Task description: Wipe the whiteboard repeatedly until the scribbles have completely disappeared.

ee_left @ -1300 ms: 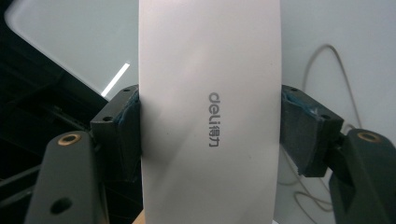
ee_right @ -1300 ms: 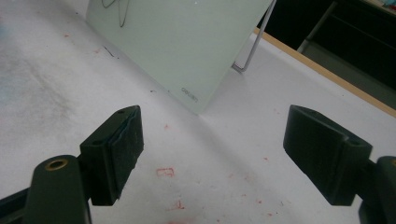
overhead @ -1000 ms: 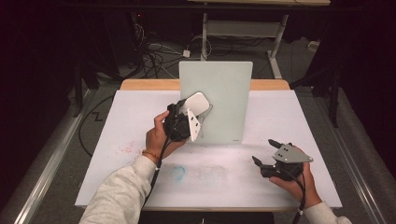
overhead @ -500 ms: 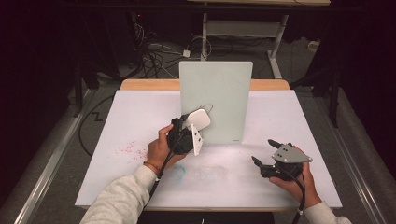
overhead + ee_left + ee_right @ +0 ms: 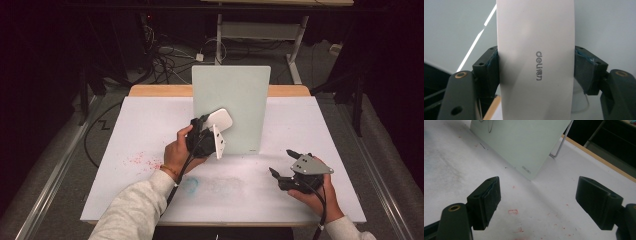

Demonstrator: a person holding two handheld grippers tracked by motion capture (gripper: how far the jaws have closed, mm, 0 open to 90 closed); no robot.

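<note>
The left gripper (image 5: pixel 216 131) is clamping a white eraser (image 5: pixel 220 120), brand lettering visible on its back in the left gripper view (image 5: pixel 536 62), with both jaws pressed against its long edges. Compared with a second ago, the eraser is sitting lower on the upright glass board (image 5: pixel 240 95): it has travelled from about mid-height down and slightly right toward the lower left part of the pane, and the left hand (image 5: pixel 177 152) has dropped with it. This reads as a downward wiping stroke in progress, the eraser face apparently against the glass, though contact itself cannot be confirmed. A thin dark scribble remains near the board's top edge in the right gripper view (image 5: pixel 489 125), so the wiping is judged incomplete. The right gripper (image 5: pixel 287 164) is resting over the counter (image 5: pixel 150 120) near the right front corner, jaws spread wide and holding nothing; its position is unchanged across the interval. Red and blue smudges are marking the counter surface.
</note>
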